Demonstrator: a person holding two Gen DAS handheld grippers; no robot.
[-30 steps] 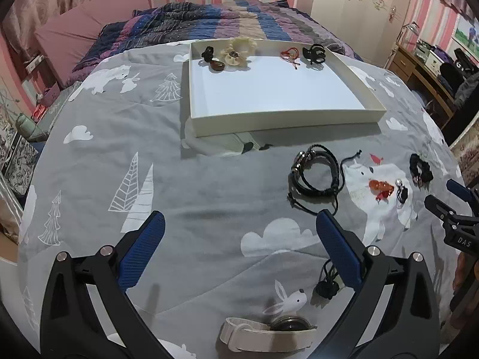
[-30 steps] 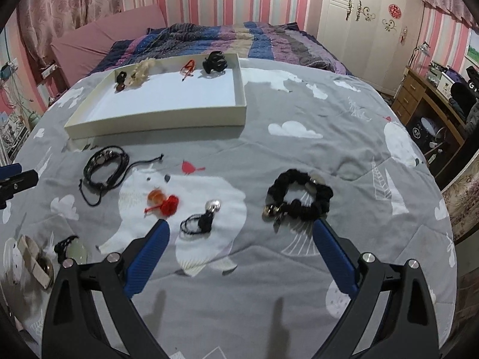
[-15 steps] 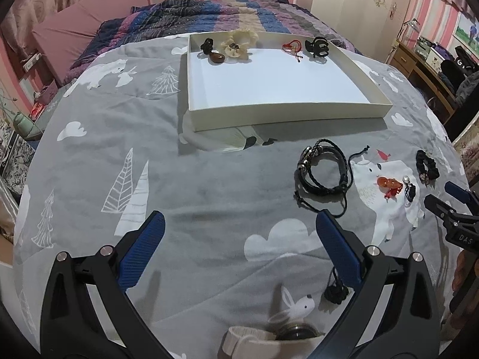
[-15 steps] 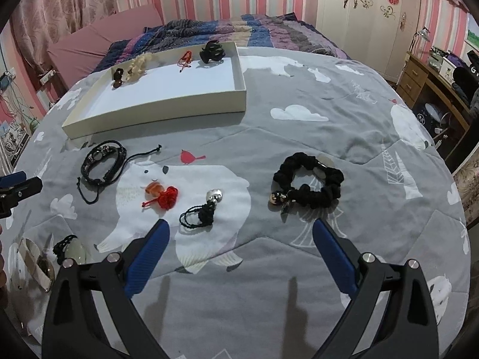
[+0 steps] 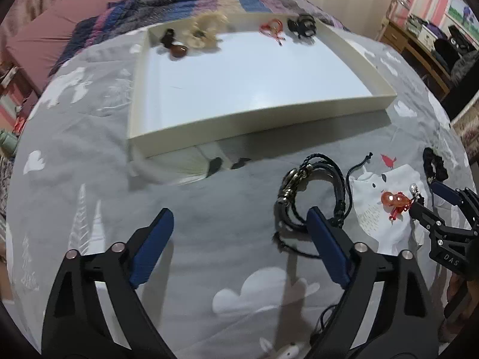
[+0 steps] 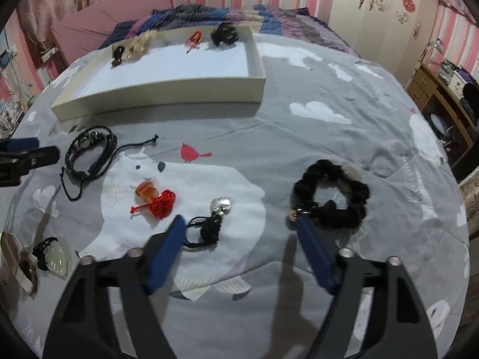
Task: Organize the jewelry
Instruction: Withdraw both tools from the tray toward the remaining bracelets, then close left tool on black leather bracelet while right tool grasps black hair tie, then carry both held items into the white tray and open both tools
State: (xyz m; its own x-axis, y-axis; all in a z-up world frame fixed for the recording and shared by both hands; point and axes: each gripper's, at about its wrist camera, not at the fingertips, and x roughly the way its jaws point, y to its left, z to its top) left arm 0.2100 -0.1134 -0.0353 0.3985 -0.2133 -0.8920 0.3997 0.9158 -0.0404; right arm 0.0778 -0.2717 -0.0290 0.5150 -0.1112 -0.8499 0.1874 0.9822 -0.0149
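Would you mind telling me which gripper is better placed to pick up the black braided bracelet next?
Left. The left gripper is open with its right finger already at the black braided bracelet. The right gripper is open nearer the black cord charm and black scrunchie.

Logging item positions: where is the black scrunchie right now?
In the right wrist view, the black scrunchie lies on the bedspread, right of the silver charm.

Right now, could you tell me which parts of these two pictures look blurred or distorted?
Left wrist view: the white tray is smeared along its near wall, and fisheye bends its edges. Right wrist view: the tray and the right gripper look softly motion-blurred, while the black scrunchie stays fairly crisp.
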